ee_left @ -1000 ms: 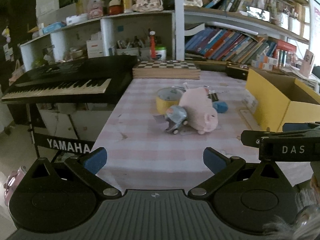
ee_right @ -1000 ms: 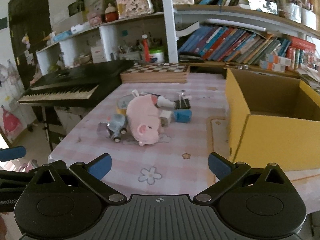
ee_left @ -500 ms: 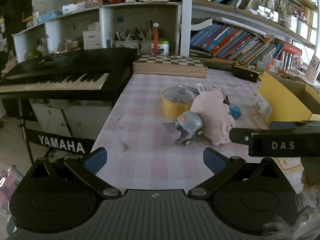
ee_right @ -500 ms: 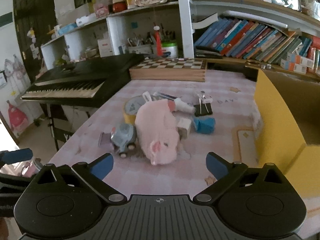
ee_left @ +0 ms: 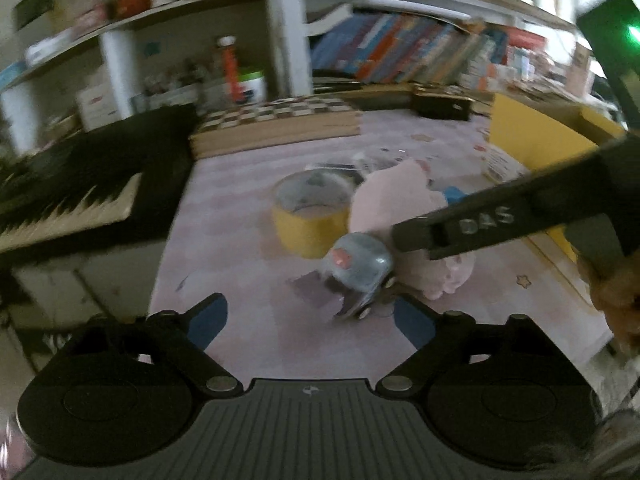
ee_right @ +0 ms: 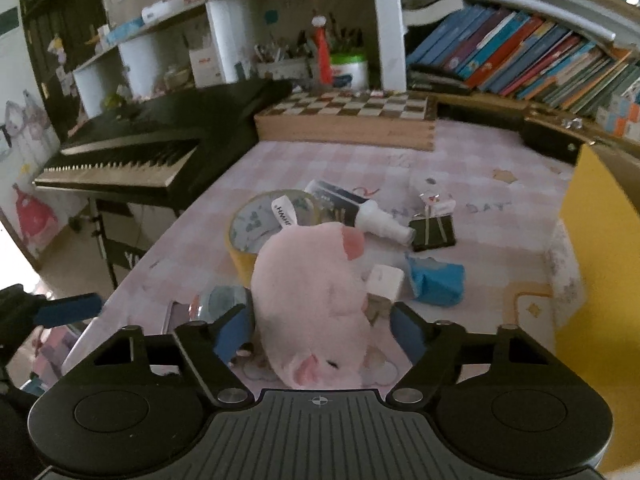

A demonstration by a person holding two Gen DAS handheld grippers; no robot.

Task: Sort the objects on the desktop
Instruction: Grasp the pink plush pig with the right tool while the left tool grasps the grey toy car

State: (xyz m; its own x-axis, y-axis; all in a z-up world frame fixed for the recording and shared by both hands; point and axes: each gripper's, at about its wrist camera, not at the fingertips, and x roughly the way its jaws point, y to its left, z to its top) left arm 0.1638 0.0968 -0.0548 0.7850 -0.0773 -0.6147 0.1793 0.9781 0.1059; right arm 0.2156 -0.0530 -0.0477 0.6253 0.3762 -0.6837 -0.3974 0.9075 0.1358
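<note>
Left wrist: left gripper [ee_left: 310, 316] parted, just been narrowing, nothing between; toy car [ee_left: 358, 270] just ahead.
Right wrist: right gripper [ee_right: 322, 330] closing around plush pig [ee_right: 316, 304], contact unclear. Nothing boxed [ee_right: 596, 240] yet.

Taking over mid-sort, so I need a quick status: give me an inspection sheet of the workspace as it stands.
Surface: pink checked tablecloth.
Job's things: plush pig, tape roll, toy car, blue packet, binder clip, spray bottle, yellow box.
Clutter: chessboard.
Grippers: right gripper closing, straddling the pig; left gripper open, closing, nothing between.
Cables: nothing seen.
Surroundings: keyboard, bookshelves.
</note>
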